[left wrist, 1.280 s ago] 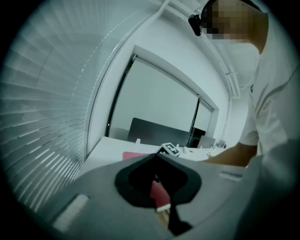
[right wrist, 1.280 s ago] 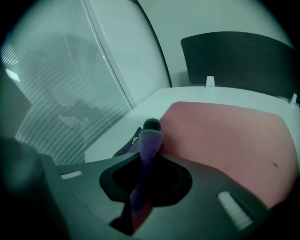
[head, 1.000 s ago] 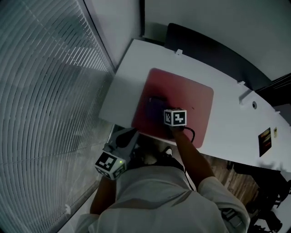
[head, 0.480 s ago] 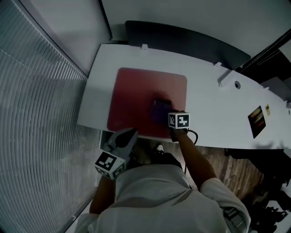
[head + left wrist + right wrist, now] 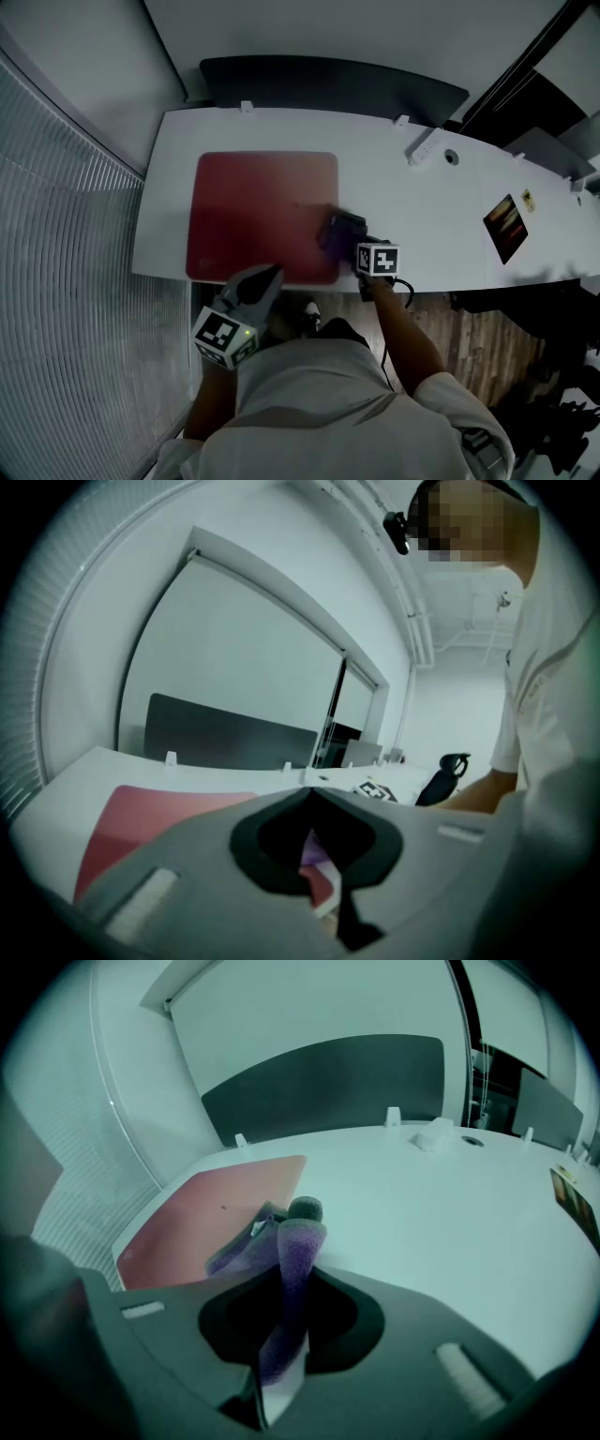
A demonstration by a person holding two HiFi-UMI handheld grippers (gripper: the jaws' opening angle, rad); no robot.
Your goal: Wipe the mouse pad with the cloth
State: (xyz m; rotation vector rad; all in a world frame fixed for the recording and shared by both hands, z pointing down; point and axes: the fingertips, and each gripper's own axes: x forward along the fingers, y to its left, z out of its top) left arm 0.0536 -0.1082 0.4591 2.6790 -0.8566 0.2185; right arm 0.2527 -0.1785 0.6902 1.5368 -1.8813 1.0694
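Left gripper [image 5: 263, 276] is hanging just off the near edge of the white table [image 5: 403, 187], below the near side of the pad. Its jaws are pressing together on nothing, and in its own view only a thin slit is showing between them. Just beyond it, the red mouse pad [image 5: 253, 206] is lying flat on the left part of the table, with its near edge running right along the table's near edge. Nothing is bracing the pad, so a firm sideways or near-directed stroke is likely to drag it, and it could end up sliding over the lip. Further right, the right gripper [image 5: 352, 241] is clenching the purple cloth [image 5: 337, 230], which is sitting at the pad's near right corner and seems to be overlapping the right edge onto bare table. In the right gripper view the cloth [image 5: 292, 1260] is standing up between the jaws as a narrow bunched fold, with a looser flap trailing left toward the pad [image 5: 211, 1218]. That is posing two more risks. With so little cloth lying flat, each pass is probably cleaning only a thin strip and leaving patches missed. And if the bunch is catching on the pad's edge while crossing back leftward, it could be curling that edge up or tugging the fold out of the jaws. Well to the right, a white socket block [image 5: 427, 145] and a dark card [image 5: 505, 223] are resting clear of the wiping area and look to be in no danger.
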